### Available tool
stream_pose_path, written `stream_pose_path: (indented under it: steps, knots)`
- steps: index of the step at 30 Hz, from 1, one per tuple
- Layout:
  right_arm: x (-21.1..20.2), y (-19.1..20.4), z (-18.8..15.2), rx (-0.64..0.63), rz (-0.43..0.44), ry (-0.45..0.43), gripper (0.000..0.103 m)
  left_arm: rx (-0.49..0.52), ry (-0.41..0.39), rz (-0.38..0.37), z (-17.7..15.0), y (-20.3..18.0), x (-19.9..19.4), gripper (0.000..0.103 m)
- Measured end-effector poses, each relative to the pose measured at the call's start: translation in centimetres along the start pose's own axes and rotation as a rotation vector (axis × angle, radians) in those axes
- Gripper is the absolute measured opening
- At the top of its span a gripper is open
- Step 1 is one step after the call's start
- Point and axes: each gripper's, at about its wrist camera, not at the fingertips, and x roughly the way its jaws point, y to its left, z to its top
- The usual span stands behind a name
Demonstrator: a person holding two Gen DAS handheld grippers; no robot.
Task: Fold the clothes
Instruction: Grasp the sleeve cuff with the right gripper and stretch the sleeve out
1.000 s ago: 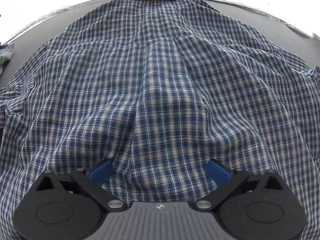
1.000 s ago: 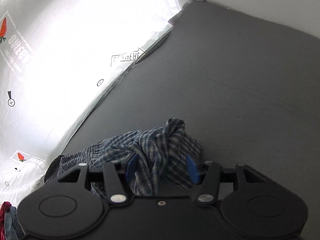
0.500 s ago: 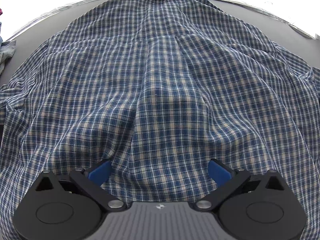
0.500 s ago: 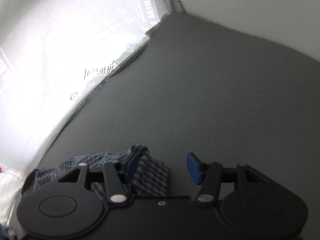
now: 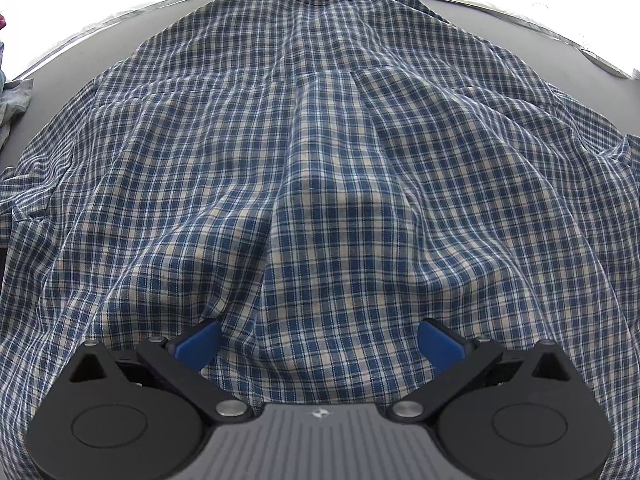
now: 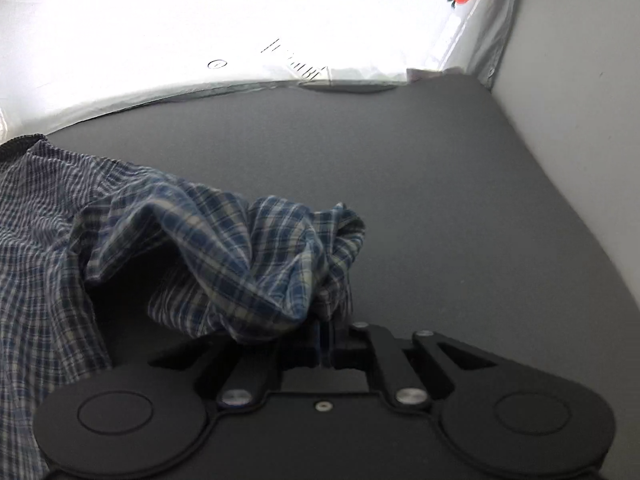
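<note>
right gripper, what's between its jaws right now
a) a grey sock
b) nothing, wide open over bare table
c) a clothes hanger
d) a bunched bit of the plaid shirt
d: in the right wrist view the right gripper has its blue pads drawn together on a bunched fold of the plaid shirt, which lifts off the grey table there.

One plaid shirt (image 5: 320,184), two claws, one grey table (image 6: 440,184).
</note>
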Motion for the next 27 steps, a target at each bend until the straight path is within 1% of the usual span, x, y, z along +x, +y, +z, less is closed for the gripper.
stream_pose_path:
  steps: [2,4,5,8,9,10,11,13,14,16,18,19,22,25,27]
  knots:
    - [-2.3,-0.6,1.3,-0.085,-0.184,-0.173,0.003,-0.002,-0.003,0.001,-0.1,0.0,0.0,0.103]
    - [-4.9,-2.1,2.4,-0.123,-0.37,-0.344,0.003,-0.005,-0.006,0.002,-0.2,0.0,0.0,0.103]
    - [-5.7,-2.8,2.6,-0.128,-0.422,-0.397,0.004,-0.006,-0.007,0.002,-0.2,0.0,0.0,0.103]
    - [-6.6,-5.5,1.8,-0.152,-0.548,-0.405,0.005,-0.008,-0.01,0.002,-0.3,0.0,0.0,0.103]
    - [-5.8,-6.1,0.9,-0.176,-0.558,-0.356,0.005,-0.008,-0.011,0.002,-0.3,0.0,0.0,0.103]
    - [-4.6,-6.6,-0.4,-0.218,-0.563,-0.28,0.006,-0.008,-0.012,0.001,-0.3,0.0,0.0,0.103]
    - [-3.2,-6.8,-2.0,-0.279,-0.549,-0.176,0.01,-0.008,-0.014,0.001,-0.4,0.0,0.0,0.103]
    - [-1.4,-6.9,-5.5,-0.372,-0.477,0.004,0.014,-0.008,-0.015,0.002,-0.4,0.0,0.0,0.103]
    - [-1.2,-6.7,-6.9,-0.392,-0.446,0.061,0.016,-0.008,-0.015,0.002,-0.4,0.0,0.0,0.103]
    - [-1.9,-6.7,-8.7,-0.353,-0.409,0.115,0.022,-0.01,-0.015,0.004,-0.5,0.0,0.0,0.103]
    - [-3.3,-7.5,-8.7,-0.205,-0.348,0.105,0.042,-0.012,-0.014,0.006,-0.5,0.0,0.0,0.103]
    - [-3.7,-8.1,-8.2,-0.11,-0.313,0.089,0.043,-0.014,-0.013,0.007,-0.4,0.0,0.0,0.103]
    - [-4.5,-10.0,-5.9,0.195,-0.209,0.045,0.044,-0.017,-0.008,0.009,-0.4,0.0,0.0,0.103]
    - [-3.6,-11.6,-3.7,0.518,-0.037,0.016,0.045,-0.02,-0.009,0.01,-0.4,0.0,0.0,0.103]
    - [-1.9,-12.3,-2.1,0.648,0.028,0.035,0.046,-0.023,-0.012,0.011,-0.5,0.0,0.0,0.103]
